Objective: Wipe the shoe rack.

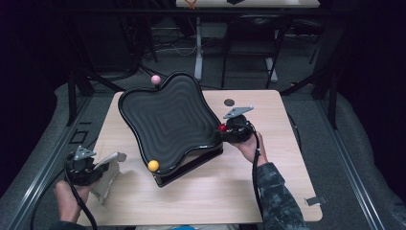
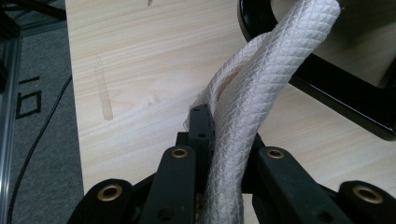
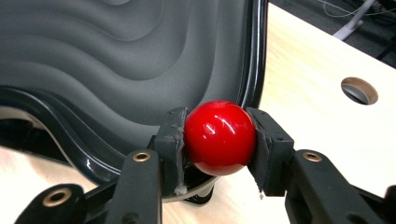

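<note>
A black wavy tray [image 1: 167,115] stands tilted on its base in the middle of the wooden table. A red ball-shaped knob [image 3: 219,136] at the tray's right corner is clamped between the jaws of my right gripper [image 1: 229,128]; the same knob [image 1: 222,128] appears as a small red dot in the high view. A yellow knob [image 1: 153,165] sits at the tray's near corner and a pink knob [image 1: 155,79] at its far corner. My left gripper [image 1: 98,168] at the table's near left is shut on a white quilted cloth [image 2: 252,98], which hangs crumpled from it [image 1: 109,175].
The tray's black rim [image 2: 345,93] lies just ahead of the cloth in the left gripper view. A round cable hole [image 1: 229,101] sits in the tabletop behind my right gripper. Bare wood [image 1: 210,191] stretches along the near edge. Table legs and cables crowd the dark floor beyond.
</note>
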The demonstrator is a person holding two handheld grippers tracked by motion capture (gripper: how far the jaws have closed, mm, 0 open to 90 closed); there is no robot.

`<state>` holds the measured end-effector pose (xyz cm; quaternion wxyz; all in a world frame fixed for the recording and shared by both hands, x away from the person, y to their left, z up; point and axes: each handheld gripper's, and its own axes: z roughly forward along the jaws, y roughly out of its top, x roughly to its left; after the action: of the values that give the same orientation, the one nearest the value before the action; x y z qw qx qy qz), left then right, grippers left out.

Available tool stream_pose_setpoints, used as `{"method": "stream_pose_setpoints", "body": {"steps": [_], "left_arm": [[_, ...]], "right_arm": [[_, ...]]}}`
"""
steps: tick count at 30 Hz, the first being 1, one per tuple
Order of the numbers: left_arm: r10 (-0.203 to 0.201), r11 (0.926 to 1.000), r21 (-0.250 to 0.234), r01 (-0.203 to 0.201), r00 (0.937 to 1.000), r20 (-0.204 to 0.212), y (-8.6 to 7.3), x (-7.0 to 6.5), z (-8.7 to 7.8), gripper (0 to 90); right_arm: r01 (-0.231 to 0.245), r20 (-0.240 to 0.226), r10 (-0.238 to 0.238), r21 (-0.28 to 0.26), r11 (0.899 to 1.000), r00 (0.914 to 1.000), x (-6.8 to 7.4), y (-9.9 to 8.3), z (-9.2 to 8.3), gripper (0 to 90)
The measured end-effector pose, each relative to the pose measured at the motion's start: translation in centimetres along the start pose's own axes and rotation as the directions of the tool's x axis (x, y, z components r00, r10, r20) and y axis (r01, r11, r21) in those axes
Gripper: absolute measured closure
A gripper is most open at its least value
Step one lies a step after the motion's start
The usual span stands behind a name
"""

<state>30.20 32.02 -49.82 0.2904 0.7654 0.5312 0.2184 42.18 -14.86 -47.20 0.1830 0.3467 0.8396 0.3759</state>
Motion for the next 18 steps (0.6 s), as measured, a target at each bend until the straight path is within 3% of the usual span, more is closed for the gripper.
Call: {"method": "stream_pose_setpoints", "body": {"steps": [3, 8, 11, 18], "left_arm": [[-0.016, 0.9998, -0.012, 0.016, 0.9999, -0.005, 0.3, 0.1, 0.2, 82.0], [-0.06, 0.9971, -0.047, 0.06, 0.9982, -0.004, 1.4, 0.6, 0.0, 81.9], [-0.067, 0.9956, -0.065, 0.067, 0.9977, -0.003, 2.0, 0.7, -0.3, 82.0], [-0.08, 0.9918, -0.101, 0.077, 0.9966, -0.021, 4.2, 0.6, -1.2, 82.3]], "right_arm": [[-0.018, 0.033, 0.018, -0.007, 1.0, 0.9993, -0.2, 0.1, 0.2, 59.8], [-0.091, 0.075, 0.093, -0.02, 0.996, 0.9929, -0.2, 0.7, 0.6, 58.8], [-0.084, 0.063, 0.086, -0.027, 0.996, 0.9943, -0.3, 0.7, 0.4, 59.5], [-0.071, 0.093, 0.073, -0.032, 0.997, 0.9929, 0.2, 0.6, 0.5, 60.0]]}}
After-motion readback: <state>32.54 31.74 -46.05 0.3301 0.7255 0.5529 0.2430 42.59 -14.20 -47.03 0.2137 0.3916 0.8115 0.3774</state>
